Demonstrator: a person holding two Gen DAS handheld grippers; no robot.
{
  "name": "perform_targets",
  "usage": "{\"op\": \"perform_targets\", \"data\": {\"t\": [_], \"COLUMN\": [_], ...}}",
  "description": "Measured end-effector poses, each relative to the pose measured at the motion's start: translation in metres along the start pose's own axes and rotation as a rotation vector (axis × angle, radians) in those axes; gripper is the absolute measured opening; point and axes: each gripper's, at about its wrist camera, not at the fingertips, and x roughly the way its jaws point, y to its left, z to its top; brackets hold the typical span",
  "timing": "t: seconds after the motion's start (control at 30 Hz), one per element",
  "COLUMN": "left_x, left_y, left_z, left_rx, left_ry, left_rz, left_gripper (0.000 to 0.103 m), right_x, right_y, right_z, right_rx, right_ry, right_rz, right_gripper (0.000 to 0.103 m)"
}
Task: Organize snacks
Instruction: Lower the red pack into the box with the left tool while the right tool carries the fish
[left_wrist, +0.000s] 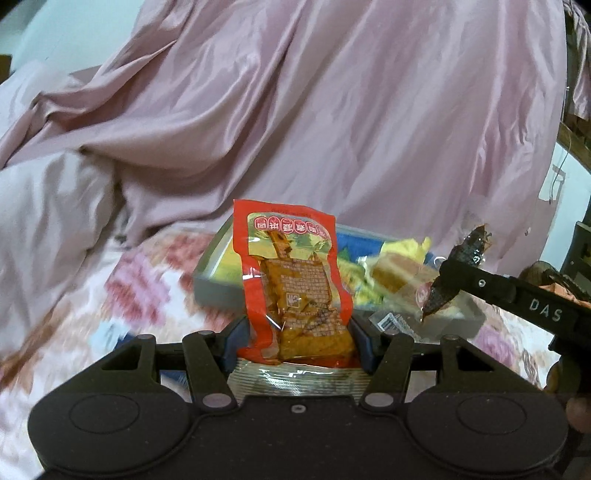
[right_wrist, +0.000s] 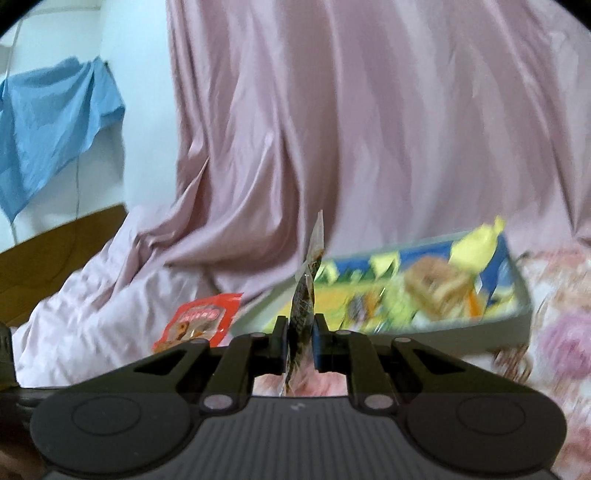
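Note:
My left gripper (left_wrist: 295, 341) is shut on a red snack packet (left_wrist: 293, 280) with orange-brown pieces inside; the packet stands upright between the blue pads. My right gripper (right_wrist: 300, 339) is shut on a thin dark snack packet (right_wrist: 304, 295), seen edge-on and upright. In the left wrist view the right gripper (left_wrist: 448, 275) reaches in from the right with that dark packet (left_wrist: 458, 266) pinched at its tip. The red packet (right_wrist: 199, 321) shows at the lower left of the right wrist view. Behind both sits a shallow grey box (left_wrist: 212, 291) holding several yellow and tan snacks.
The box (right_wrist: 491, 325) rests on a bedspread with pink flowers (left_wrist: 140, 280). Crumpled pink bedding (left_wrist: 295, 110) rises behind it. A blue cloth (right_wrist: 55, 129) hangs on the wall at left, above a brown wooden edge (right_wrist: 55, 251).

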Motion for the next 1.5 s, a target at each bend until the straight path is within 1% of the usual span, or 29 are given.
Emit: {"op": "perform_targets", "data": {"t": [0.1, 0.2, 0.3, 0.4, 0.6, 0.73, 0.93, 1.3, 1.4, 1.43, 1.5], "left_x": [0.016, 0.035, 0.055, 0.071, 0.101, 0.121, 0.138, 0.151, 0.152, 0.152, 0.151], "left_y": [-0.010, -0.017, -0.022, -0.024, -0.025, -0.023, -0.018, -0.017, -0.017, -0.018, -0.018], "left_z": [0.014, 0.025, 0.034, 0.043, 0.054, 0.053, 0.051, 0.046, 0.047, 0.048, 0.048], "left_rx": [0.020, 0.025, 0.013, 0.004, 0.008, -0.008, -0.045, -0.065, -0.059, -0.057, -0.055], "left_ry": [-0.019, -0.018, -0.017, -0.025, -0.040, -0.024, -0.004, 0.037, 0.036, 0.039, 0.043], "left_rz": [-0.007, -0.013, -0.016, -0.012, 0.024, 0.053, 0.076, 0.093, 0.096, 0.099, 0.097], "left_gripper": [0.060, 0.061, 0.060, 0.060, 0.061, 0.061, 0.061, 0.062, 0.061, 0.064, 0.069], "right_x": [0.010, 0.023, 0.037, 0.048, 0.063, 0.074, 0.087, 0.098, 0.099, 0.100, 0.100], "right_y": [-0.009, -0.017, -0.022, -0.028, -0.040, -0.044, -0.043, -0.041, -0.041, -0.042, -0.044], "right_z": [0.012, 0.019, 0.024, 0.027, 0.030, 0.028, 0.023, 0.018, 0.019, 0.018, 0.018], "right_rx": [-0.035, -0.058, -0.080, -0.084, -0.072, -0.084, -0.120, -0.152, -0.157, -0.156, -0.151], "right_ry": [-0.053, -0.097, -0.118, -0.119, -0.105, -0.086, -0.054, -0.010, -0.001, 0.004, 0.006], "right_rz": [-0.024, -0.041, -0.051, -0.039, -0.037, -0.051, -0.056, -0.095, -0.110, -0.118, -0.132], "right_gripper": [0.014, 0.014, 0.014, 0.014, 0.014, 0.014, 0.015, 0.015, 0.017, 0.019, 0.023]}}
